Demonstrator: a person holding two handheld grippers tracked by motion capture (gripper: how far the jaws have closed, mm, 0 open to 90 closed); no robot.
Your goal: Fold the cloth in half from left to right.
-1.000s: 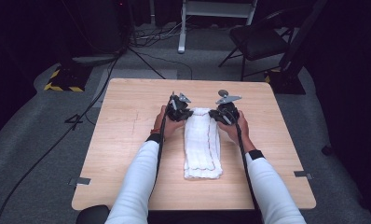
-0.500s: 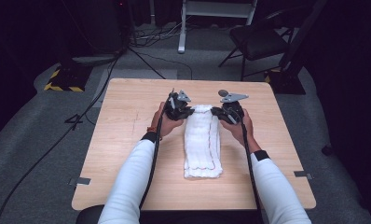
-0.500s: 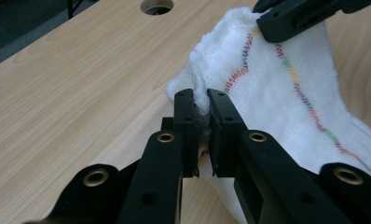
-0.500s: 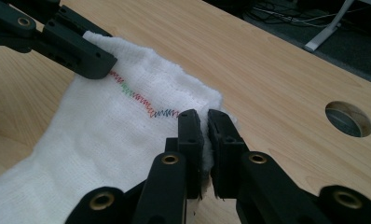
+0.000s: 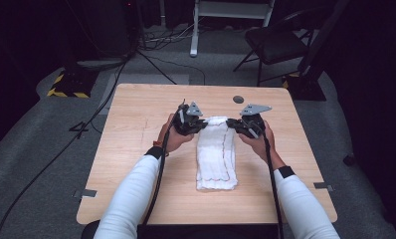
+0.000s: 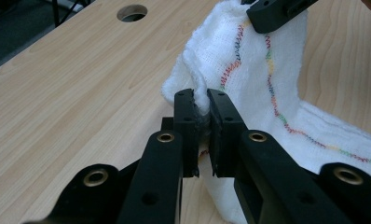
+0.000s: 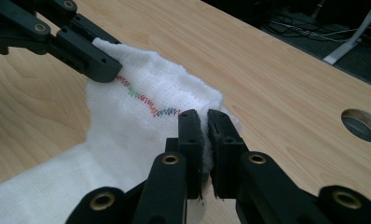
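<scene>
A white folded towel (image 5: pixel 216 154) with a zigzag of coloured stitching lies lengthwise on the wooden table (image 5: pixel 136 124). Its far end is lifted off the wood. My left gripper (image 5: pixel 198 125) is shut on the far left corner of the towel (image 6: pixel 230 60), the cloth pinched between the pads. My right gripper (image 5: pixel 231 124) is shut on the far right corner of the towel (image 7: pixel 141 121). In the left gripper view my left gripper (image 6: pixel 201 105) faces the right one's jaw at the top. In the right gripper view my right gripper (image 7: pixel 202 122) faces the left one at upper left.
A round hole (image 5: pixel 238 99) is cut in the table near its far edge, just beyond the right gripper. A black chair (image 5: pixel 275 45) and cables lie on the grey floor past the table. Bare wood lies on both sides of the towel.
Both grippers have risen and come a little nearer to me, lifting the towel's far end with them. The near end has stayed flat on the table.
</scene>
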